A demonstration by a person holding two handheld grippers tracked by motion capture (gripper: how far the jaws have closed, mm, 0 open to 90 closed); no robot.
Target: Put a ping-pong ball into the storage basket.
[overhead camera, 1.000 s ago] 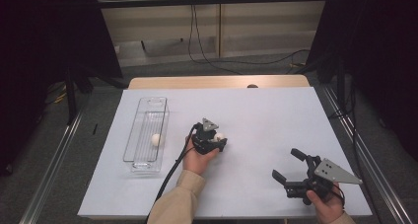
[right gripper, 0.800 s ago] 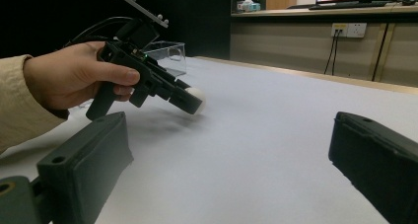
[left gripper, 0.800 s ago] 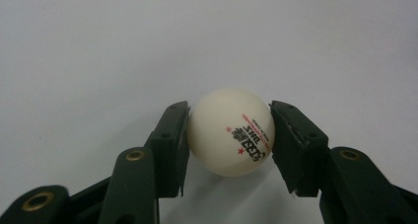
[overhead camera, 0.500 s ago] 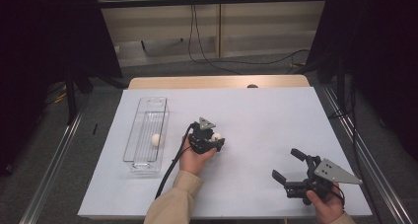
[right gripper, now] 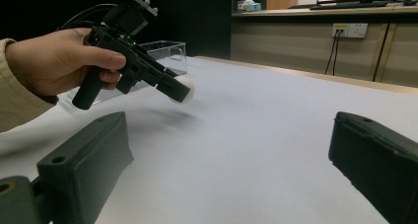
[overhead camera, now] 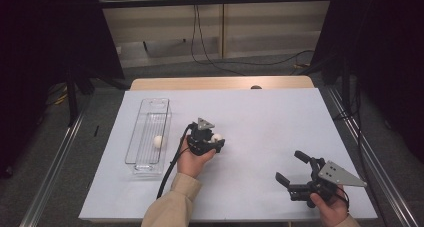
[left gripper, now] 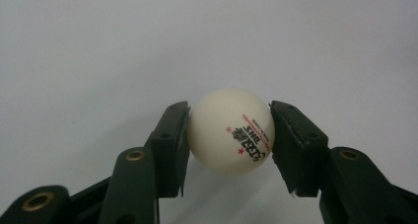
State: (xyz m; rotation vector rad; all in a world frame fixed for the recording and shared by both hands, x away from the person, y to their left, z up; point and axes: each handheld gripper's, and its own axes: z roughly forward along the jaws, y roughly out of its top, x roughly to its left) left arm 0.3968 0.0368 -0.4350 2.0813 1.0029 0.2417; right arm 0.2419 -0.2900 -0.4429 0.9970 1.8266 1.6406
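Two ping-pong balls are in play: one is lying in the clear plastic bin (overhead camera: 148,137), the other ball (left gripper: 230,131) is being pinched between the pads of the left gripper (overhead camera: 214,141), lifted just off the white table (overhead camera: 280,122) beside the bin. Right gripper (overhead camera: 296,168) is waiting near the table's front edge, jaws spread, holding nothing. Best handling, as I judge it: keeping the squeeze light and steady, carrying the ball over the bin's open top, lowering before letting go so it is not bouncing out.
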